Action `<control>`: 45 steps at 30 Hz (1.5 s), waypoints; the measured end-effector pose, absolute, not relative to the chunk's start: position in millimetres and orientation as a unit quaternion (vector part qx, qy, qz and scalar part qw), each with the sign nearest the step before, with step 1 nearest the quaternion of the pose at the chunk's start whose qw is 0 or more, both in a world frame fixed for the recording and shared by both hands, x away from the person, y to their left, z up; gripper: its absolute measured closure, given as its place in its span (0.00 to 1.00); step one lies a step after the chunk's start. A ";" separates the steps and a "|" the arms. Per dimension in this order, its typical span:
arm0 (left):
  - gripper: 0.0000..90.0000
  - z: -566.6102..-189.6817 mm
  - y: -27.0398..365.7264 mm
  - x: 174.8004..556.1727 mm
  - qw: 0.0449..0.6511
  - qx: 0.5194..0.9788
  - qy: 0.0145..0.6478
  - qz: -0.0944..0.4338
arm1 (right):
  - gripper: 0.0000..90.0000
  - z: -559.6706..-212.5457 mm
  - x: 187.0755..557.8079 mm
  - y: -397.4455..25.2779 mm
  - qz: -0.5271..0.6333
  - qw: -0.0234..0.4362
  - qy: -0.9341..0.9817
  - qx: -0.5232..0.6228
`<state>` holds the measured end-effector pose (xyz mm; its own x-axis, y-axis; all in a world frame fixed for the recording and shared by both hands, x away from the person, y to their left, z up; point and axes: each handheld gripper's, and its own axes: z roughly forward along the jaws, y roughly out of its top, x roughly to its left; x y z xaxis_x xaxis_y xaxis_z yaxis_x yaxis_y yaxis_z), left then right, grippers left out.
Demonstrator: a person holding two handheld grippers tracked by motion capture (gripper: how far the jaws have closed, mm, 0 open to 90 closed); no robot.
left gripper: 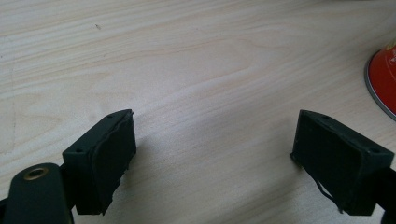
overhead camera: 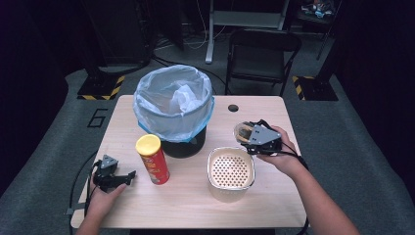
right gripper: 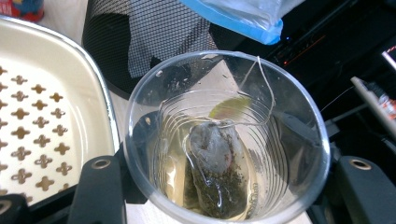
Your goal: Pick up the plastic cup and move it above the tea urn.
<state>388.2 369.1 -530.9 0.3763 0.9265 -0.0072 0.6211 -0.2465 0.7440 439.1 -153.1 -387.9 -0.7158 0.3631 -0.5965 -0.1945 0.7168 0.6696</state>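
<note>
My right gripper [overhead camera: 247, 136] is shut on a clear plastic cup [right gripper: 226, 135], held upright above the table just right of the bin. A used tea bag [right gripper: 217, 172] with its string lies in pale liquid inside the cup [overhead camera: 243, 131]. A cream strainer basket [overhead camera: 231, 172] with a perforated bottom sits in front of and to the left of that gripper. My left gripper [overhead camera: 128, 177] rests low at the table's left front, open, with only bare wood between its jaws [left gripper: 210, 154]. A red chip can [overhead camera: 152, 159] with a yellow lid stands just right of it.
A black mesh bin [overhead camera: 174, 111] lined with a pale plastic bag stands at the back middle of the wooden table [overhead camera: 274, 196]. The table has a small round hole [overhead camera: 233, 107] near its far edge. A black folding chair [overhead camera: 262, 56] stands beyond.
</note>
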 end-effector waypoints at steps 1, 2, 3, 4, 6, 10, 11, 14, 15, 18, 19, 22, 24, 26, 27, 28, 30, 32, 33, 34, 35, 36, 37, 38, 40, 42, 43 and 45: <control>0.15 -531.0 368.9 388.1 0.341 0.756 0.512 0.223 | 0.41 -387.9 437.4 -152.1 0.371 0.377 0.847 0.046; 0.15 -531.0 368.9 388.1 0.341 0.756 0.512 0.224 | 0.41 -387.6 436.0 -151.2 0.370 0.383 0.845 0.042; 0.15 -531.0 368.8 388.1 0.341 0.756 0.512 0.223 | 0.41 -387.2 434.7 -150.3 0.368 0.386 0.845 0.038; 0.15 -530.9 369.0 388.1 0.340 0.757 0.512 0.224 | 0.41 -386.9 433.2 -149.3 0.366 0.393 0.843 0.033; 0.15 -531.0 368.7 388.0 0.341 0.756 0.513 0.223 | 0.41 -386.1 430.7 -147.1 0.359 0.404 0.841 0.018; 0.15 -531.0 368.8 388.0 0.340 0.756 0.512 0.224 | 0.41 -387.4 422.6 -141.8 0.332 0.424 0.843 -0.011; 0.15 -530.9 368.9 388.1 0.340 0.757 0.512 0.224 | 0.42 -388.8 419.8 -140.0 0.322 0.431 0.843 -0.019; 0.15 -531.1 368.7 388.0 0.341 0.756 0.513 0.223 | 0.42 -392.8 412.2 -134.0 0.290 0.453 0.842 -0.051; 0.15 -530.9 369.1 388.1 0.340 0.757 0.511 0.224 | 0.42 -394.8 409.6 -131.5 0.279 0.461 0.840 -0.059; 0.15 -531.0 368.7 388.0 0.341 0.756 0.513 0.223 | 0.42 -399.0 402.9 -123.6 0.242 0.493 0.831 -0.092; 0.15 -530.9 368.9 388.1 0.340 0.756 0.512 0.224 | 0.42 -399.4 402.2 -121.7 0.233 0.499 0.829 -0.098; 0.15 -531.1 368.7 388.0 0.341 0.755 0.513 0.223 | 0.42 -401.0 401.1 -114.5 0.202 0.525 0.818 -0.120; 0.15 -530.9 368.9 388.0 0.340 0.757 0.511 0.224 | 0.42 -403.1 399.3 -109.5 0.172 0.547 0.806 -0.147; 0.15 -530.9 368.8 388.1 0.341 0.757 0.511 0.224 | 0.42 -406.1 397.5 -105.1 0.154 0.554 0.800 -0.169; 0.15 -530.9 368.9 388.1 0.340 0.757 0.511 0.224 | 0.42 -408.4 396.1 -103.1 0.141 0.561 0.795 -0.182; 0.15 -531.0 368.8 388.1 0.341 0.757 0.511 0.224 | 0.42 -410.4 394.8 -101.3 0.129 0.566 0.791 -0.194; 0.15 -531.0 368.8 388.1 0.341 0.756 0.511 0.224 | 0.42 -414.7 392.1 -98.2 0.098 0.583 0.776 -0.218; 0.15 -530.9 368.8 388.0 0.340 0.757 0.511 0.224 | 0.42 -418.6 390.4 -97.2 0.076 0.598 0.764 -0.231; 0.15 -530.9 368.8 388.1 0.341 0.757 0.511 0.224 | 0.42 -416.2 390.8 -94.1 0.053 0.608 0.744 -0.272; 0.15 -530.9 368.8 388.0 0.340 0.757 0.511 0.224 | 0.42 -420.2 388.8 -95.5 0.050 0.618 0.740 -0.261; 0.15 -530.9 368.8 388.0 0.340 0.757 0.510 0.224 | 0.42 -420.9 387.7 -95.4 0.041 0.630 0.726 -0.273; 0.15 -530.9 368.8 388.0 0.340 0.757 0.510 0.224 | 0.42 -421.3 386.2 -95.5 0.038 0.639 0.716 -0.280; 0.15 -530.9 368.8 388.0 0.341 0.757 0.510 0.224 | 0.41 -422.0 384.3 -95.9 0.033 0.645 0.707 -0.287; 0.15 -530.9 368.8 388.0 0.340 0.757 0.510 0.224 | 0.41 -422.1 382.0 -95.4 0.018 0.654 0.693 -0.304; 0.15 -530.9 368.8 388.0 0.341 0.757 0.510 0.224 | 0.41 -424.0 378.9 -94.7 -0.024 0.643 0.687 -0.337; 0.15 -530.8 368.9 388.1 0.340 0.758 0.510 0.224 | 0.41 -428.8 378.0 -93.8 -0.030 0.648 0.672 -0.357; 0.15 -530.9 368.8 388.0 0.340 0.757 0.510 0.224 | 0.41 -435.2 378.7 -94.9 -0.016 0.638 0.685 -0.351; 0.15 -530.9 368.8 388.0 0.341 0.757 0.510 0.224 | 0.41 -435.0 376.9 -96.0 -0.035 0.641 0.677 -0.359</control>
<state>388.0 368.8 -530.9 0.3793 0.9252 -0.0079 0.6200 -0.2478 0.7444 376.9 -96.0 -435.0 0.0806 -0.5314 -0.8433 -0.4414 0.7395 -0.5082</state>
